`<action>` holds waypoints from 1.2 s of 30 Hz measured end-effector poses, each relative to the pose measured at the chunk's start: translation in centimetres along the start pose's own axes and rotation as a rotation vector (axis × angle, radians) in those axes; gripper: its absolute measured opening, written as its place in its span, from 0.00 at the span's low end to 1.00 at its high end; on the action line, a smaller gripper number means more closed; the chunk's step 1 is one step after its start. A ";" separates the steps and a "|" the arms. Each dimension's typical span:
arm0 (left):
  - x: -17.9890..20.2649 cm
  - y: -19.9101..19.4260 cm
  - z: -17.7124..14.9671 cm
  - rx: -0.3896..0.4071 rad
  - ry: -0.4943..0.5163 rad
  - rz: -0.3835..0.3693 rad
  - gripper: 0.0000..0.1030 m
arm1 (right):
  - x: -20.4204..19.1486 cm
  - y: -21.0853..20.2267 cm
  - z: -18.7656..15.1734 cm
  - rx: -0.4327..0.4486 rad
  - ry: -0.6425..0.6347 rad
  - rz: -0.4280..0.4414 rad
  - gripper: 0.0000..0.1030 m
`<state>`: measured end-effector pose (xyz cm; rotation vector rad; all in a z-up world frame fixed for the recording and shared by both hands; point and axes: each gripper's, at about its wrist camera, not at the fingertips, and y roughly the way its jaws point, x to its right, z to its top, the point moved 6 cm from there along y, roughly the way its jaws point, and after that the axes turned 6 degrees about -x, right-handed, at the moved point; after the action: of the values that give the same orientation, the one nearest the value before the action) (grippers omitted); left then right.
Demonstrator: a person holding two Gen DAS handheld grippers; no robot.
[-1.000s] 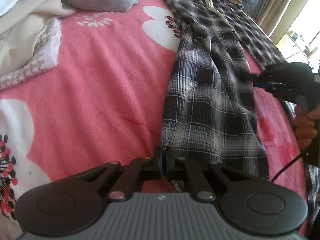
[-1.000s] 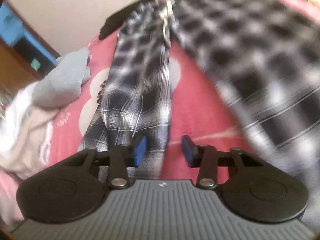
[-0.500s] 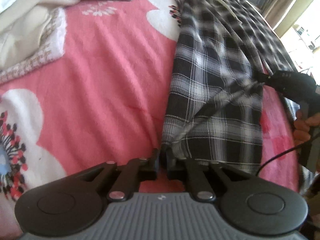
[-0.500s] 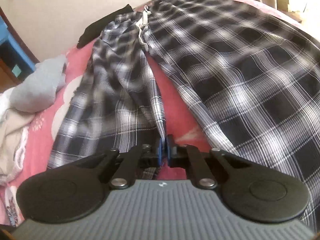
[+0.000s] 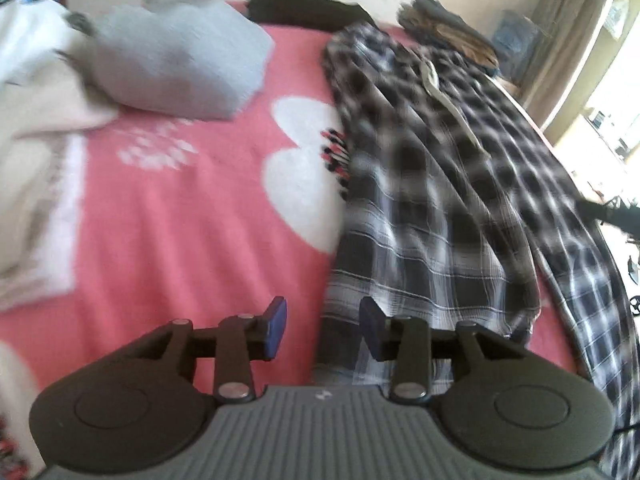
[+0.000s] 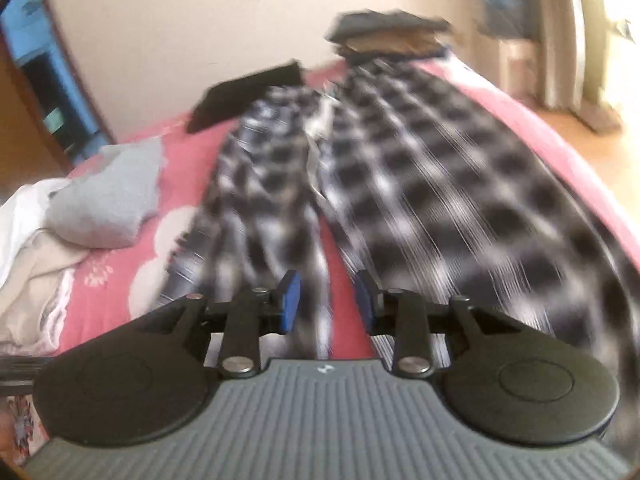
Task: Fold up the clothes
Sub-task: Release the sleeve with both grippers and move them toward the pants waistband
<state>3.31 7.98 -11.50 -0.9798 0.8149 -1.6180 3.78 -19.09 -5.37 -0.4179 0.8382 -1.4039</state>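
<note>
Black-and-white plaid trousers [image 5: 432,200], one pair with two legs and a pale drawstring [image 5: 440,92] at the waist, lie spread lengthwise along the right side of the pink flower-printed blanket [image 5: 180,216] covering the bed. Their waistband lies toward the far edge near the wall and one leg runs along the bed's right edge. The two legs lie side by side with a narrow strip of pink between them in the right wrist view [image 6: 400,200].

The left gripper [image 5: 322,326] stands with its two blue-padded fingers apart, having just been opening. The hem of the nearer trouser leg lies below the gap, and neither pad presses on it. The right gripper [image 6: 326,298] has also just been opening; its jaws are parted above the strip between the two legs, and no cloth is pinched.

Toward the bed's far left corner sits one soft grey bundle of cloth [image 5: 180,64], and beside it at the left edge lies a heap of white and cream fabric [image 5: 36,128]. One flat black folded item [image 5: 304,8] rests at the far edge. At the far right corner is one stack of dark and brown folded clothes [image 5: 452,28].
</note>
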 end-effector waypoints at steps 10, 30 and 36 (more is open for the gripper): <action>-1.4 -2.0 -3.2 0.082 -0.094 -0.035 0.01 | -8.3 7.9 9.2 -0.049 -0.231 0.118 0.28; -6.1 -1.0 -4.4 0.086 -0.303 -0.183 0.01 | -16.6 32.1 16.9 -0.270 -0.284 0.000 0.06; -8.6 -1.9 -3.9 0.101 -0.384 -0.163 0.01 | -18.4 31.7 17.1 -0.206 -0.321 0.074 0.05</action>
<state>0.15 16.93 -13.24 -1.2590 0.3969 -1.5227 38.83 -0.01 -11.69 -0.7417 0.7278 -1.1470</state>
